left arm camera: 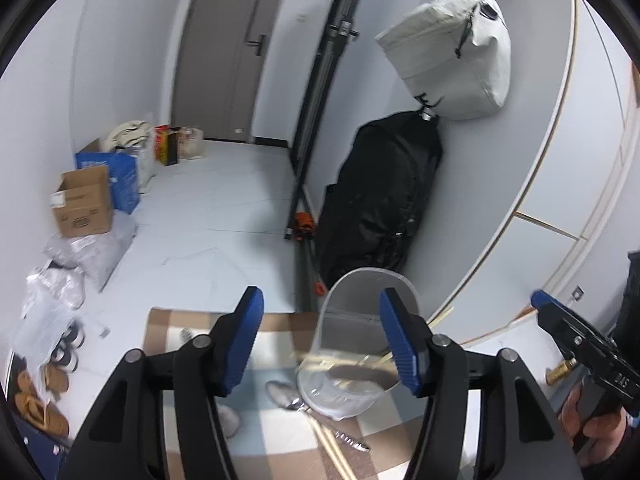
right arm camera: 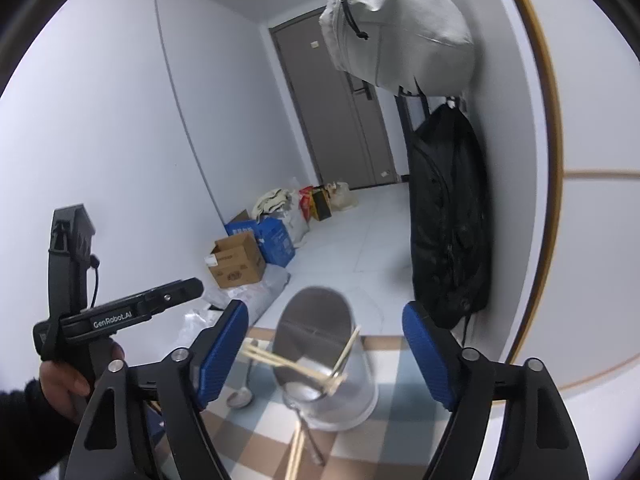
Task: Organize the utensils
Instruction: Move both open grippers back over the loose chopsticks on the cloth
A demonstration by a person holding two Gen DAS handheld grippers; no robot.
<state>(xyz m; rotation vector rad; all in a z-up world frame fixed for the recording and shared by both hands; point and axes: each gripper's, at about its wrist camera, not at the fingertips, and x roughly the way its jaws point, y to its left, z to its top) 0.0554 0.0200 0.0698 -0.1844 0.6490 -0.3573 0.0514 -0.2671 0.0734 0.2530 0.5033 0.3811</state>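
The clear cup (right arm camera: 326,364) stands low at centre of both views on the checked counter (right arm camera: 404,432), chopsticks (right arm camera: 296,364) leaning inside for storage. Left tool (left arm camera: 322,344) and right tool (right arm camera: 326,356) both gape, gripping nothing. A spoon (right arm camera: 240,396) lies outside.

Cardboard box (left arm camera: 84,204), black bag (left arm camera: 380,196), door (left arm camera: 232,48)

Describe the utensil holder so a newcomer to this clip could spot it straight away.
Start at the checkered cloth covering the table in front of the grippers. On it stands a clear plastic cup, tapering toward its base. It is the only see-through container there, with wooden chopsticks leaning inside while a metal spoon lies loose beside it.
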